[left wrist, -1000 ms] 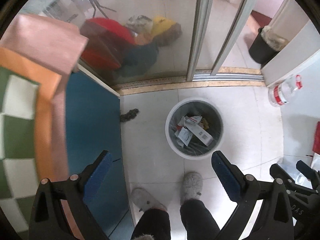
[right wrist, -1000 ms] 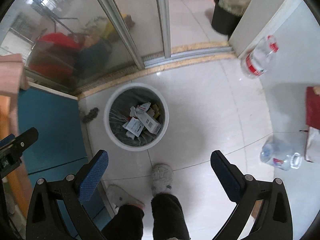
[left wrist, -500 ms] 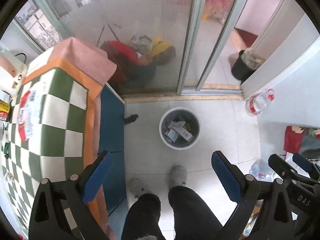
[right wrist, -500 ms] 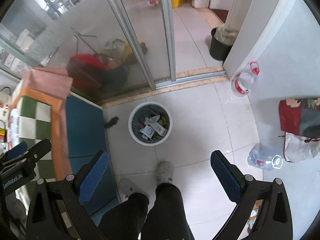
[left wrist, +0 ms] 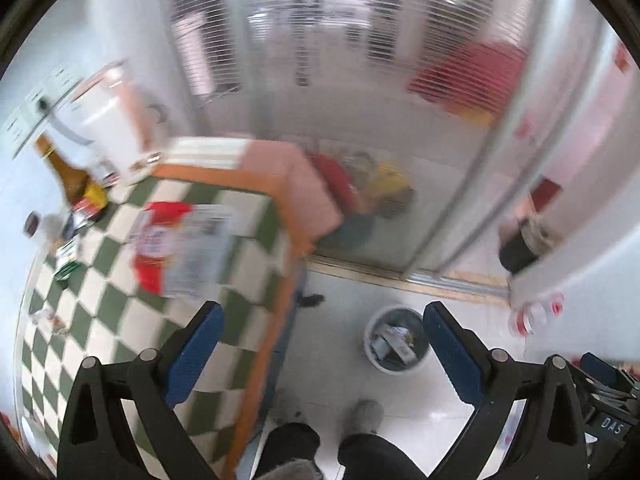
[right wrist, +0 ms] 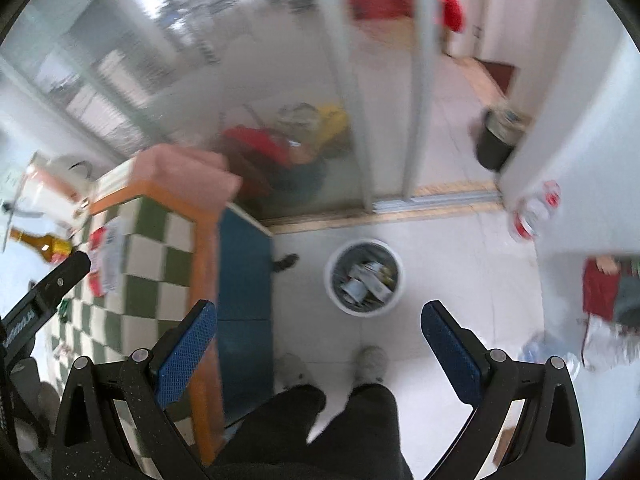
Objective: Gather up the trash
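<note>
Both views lifted; checkered table (left wrist: pixel 132 320) beside trash bin (left wrist: pixel 396 340).

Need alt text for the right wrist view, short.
Open, empty right gripper points down at a white trash bin of paper scraps on a tiled floor. A checkered table stands left, glass doors behind; the image is motion-blurred.

Table's got a green-and-white checkered cloth (left wrist: pixel 120 300) with an orange border, and there's stuff all over it: a brown bottle (left wrist: pixel 74 178), a red-and-white package (left wrist: pixel 176 248), small bits along the left edge, too blurry to tell. On the white tile floor (right wrist: pixel 460 272) next to it sits a white trash bin (right wrist: pixel 363 277) full of paper scraps, plus two plastic bottles (right wrist: pixel 534 212) over by the wall.
</note>
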